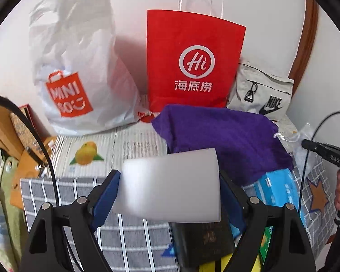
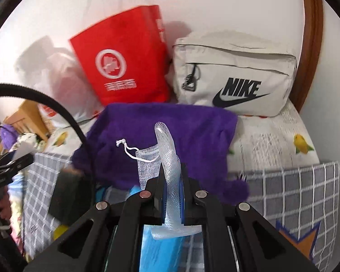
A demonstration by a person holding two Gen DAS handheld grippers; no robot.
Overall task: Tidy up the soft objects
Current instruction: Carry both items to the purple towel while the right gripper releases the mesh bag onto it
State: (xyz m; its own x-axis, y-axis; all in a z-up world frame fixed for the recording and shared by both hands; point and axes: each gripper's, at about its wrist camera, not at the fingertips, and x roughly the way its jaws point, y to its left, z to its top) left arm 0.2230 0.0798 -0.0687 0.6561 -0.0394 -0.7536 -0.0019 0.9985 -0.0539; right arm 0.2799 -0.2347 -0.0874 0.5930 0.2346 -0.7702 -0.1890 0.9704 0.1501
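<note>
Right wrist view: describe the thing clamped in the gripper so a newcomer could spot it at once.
Start at the purple cloth lying before the red paper bag and grey Nike bag. In front of it the right gripper is shut on a white mesh drawstring pouch, the only see-through netted thing here.

Red paper bag (image 1: 193, 63) and white plastic bag (image 1: 79, 72) leaning on wall; grey pouch (image 2: 233, 72) sitting beside red bag; checked cloth (image 2: 290, 188) covering the front.
</note>
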